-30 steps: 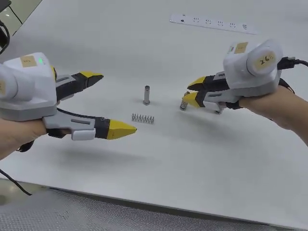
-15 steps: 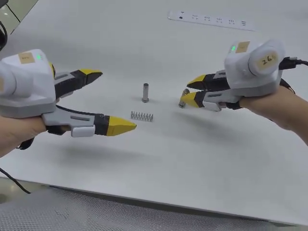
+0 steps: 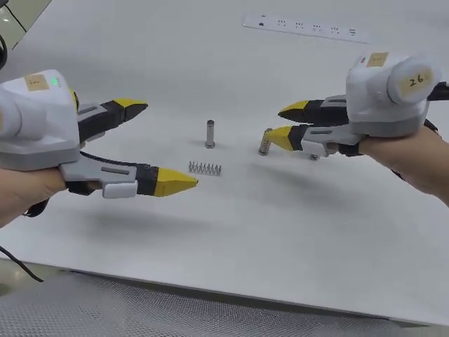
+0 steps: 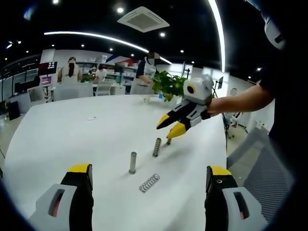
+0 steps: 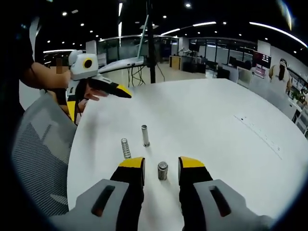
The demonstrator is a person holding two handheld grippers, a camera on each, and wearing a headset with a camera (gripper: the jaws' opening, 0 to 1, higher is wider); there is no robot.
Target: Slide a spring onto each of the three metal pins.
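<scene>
Right gripper (image 3: 278,123) stood part open and empty, jaws either side of the sprung pin (image 3: 265,142); whether the spring sat fully down was hard to tell. Left gripper (image 3: 168,144) gaped wide, empty, near the loose spring (image 3: 205,168), which lay beside the bare pin (image 3: 210,133), probably next.

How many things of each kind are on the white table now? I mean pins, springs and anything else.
Bare metal pin: 1
Pin with a spring on it: 1
Loose spring: 1
Power strip: 1
Total: 4
A small part under the right gripper is too hidden to count.
</scene>
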